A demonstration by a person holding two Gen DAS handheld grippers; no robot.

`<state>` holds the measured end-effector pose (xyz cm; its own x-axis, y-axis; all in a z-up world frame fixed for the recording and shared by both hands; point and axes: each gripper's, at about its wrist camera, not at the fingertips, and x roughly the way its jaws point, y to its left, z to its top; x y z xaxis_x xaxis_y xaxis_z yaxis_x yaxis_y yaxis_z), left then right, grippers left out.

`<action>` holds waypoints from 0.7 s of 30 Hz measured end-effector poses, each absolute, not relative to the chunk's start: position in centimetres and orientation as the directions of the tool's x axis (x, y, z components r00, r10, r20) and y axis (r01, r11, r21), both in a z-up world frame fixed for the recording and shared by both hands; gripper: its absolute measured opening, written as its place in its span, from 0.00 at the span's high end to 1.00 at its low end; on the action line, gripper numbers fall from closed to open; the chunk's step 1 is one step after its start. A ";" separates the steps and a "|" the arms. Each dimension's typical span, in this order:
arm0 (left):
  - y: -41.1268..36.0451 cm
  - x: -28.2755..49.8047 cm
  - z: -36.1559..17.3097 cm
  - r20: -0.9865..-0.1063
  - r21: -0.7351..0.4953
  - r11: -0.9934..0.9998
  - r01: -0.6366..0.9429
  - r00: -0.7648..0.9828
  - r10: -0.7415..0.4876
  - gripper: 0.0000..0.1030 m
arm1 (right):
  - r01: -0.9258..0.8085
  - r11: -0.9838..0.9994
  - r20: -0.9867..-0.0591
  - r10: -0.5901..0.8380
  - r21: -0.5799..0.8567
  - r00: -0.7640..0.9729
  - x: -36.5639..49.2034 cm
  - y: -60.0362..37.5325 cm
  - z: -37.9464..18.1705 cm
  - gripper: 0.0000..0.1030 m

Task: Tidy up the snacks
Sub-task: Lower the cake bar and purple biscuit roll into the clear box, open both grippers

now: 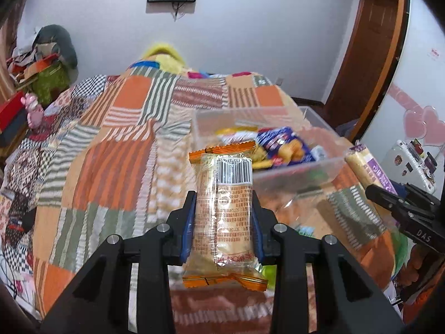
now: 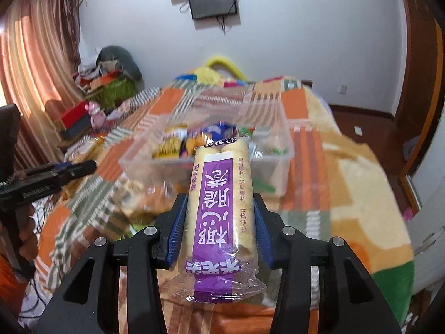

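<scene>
Presently, both grippers are loaded and raised above a bed covered with a patchwork blanket.

Left gripper: blue-padded jaws pressed against the long sides of an orange-trimmed snack packet. The packet stands lengthwise between the jaws with its barcode side facing the camera; its crimped ends project beyond the pads at front and back. It is clear of the blanket.

Right gripper: jaws pinching a purple-labelled wafer roll packet by its long sides. White characters run along the purple band, and two pale rolls show through the clear wrap. The same packet shows at the right edge of the left wrist view, jutting from the right gripper's black fingers.

Clear plastic bin: sits on the blanket ahead of both grippers, towards the bed's right side. It holds several packets, among them a blue snack bag and yellow wrappers. Neither held packet is over the bin's rim as far as the views allow judging.

More wrapped snacks lie on the blanket near the bin's near wall, blurred and not identifiable. A wall-mounted screen hangs beyond the bed's far end.
</scene>
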<state>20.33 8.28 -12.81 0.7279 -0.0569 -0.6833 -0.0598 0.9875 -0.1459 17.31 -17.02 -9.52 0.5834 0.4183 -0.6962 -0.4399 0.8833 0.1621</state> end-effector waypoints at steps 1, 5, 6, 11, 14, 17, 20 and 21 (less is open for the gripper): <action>8.0 20.8 -12.6 -0.679 -0.146 0.988 -0.054 0.732 -0.060 0.67 | -0.438 0.885 -0.688 0.418 0.160 0.593 17.5 -17.0 -9.1 0.59; 7.0 22.5 -12.3 -0.672 -0.147 0.988 -0.039 0.738 -0.071 0.67 | -0.428 0.891 -0.660 0.414 0.152 0.627 18.9 -17.0 -8.1 0.59; 6.8 23.2 -12.3 -0.672 -0.147 0.988 -0.037 0.737 -0.072 0.67 | -0.424 0.893 -0.655 0.411 0.149 0.634 19.3 -16.9 -8.0 0.59; 6.4 25.9 -12.4 -0.672 -0.137 0.990 -0.037 0.738 -0.066 0.67 | -0.405 0.902 -0.652 0.397 0.148 0.646 21.8 -16.5 -8.4 0.59; 6.5 27.6 -12.7 -0.676 -0.138 0.990 -0.042 0.734 -0.063 0.67 | -0.399 0.906 -0.656 0.388 0.142 0.647 22.9 -16.1 -8.7 0.59; 6.6 29.0 -13.1 -0.680 -0.139 0.989 -0.045 0.731 -0.062 0.67 | -0.400 0.907 -0.661 0.383 0.135 0.645 23.7 -15.7 -9.1 0.59; 6.8 30.5 -13.7 -0.686 -0.142 0.989 -0.050 0.725 -0.062 0.67 | -0.402 0.906 -0.670 0.380 0.131 0.638 24.6 -15.2 -9.5 0.59; 6.9 30.8 -14.0 -0.689 -0.144 0.988 -0.052 0.722 -0.063 0.67 | -0.403 0.906 -0.675 0.379 0.131 0.633 24.8 -15.1 -9.8 0.59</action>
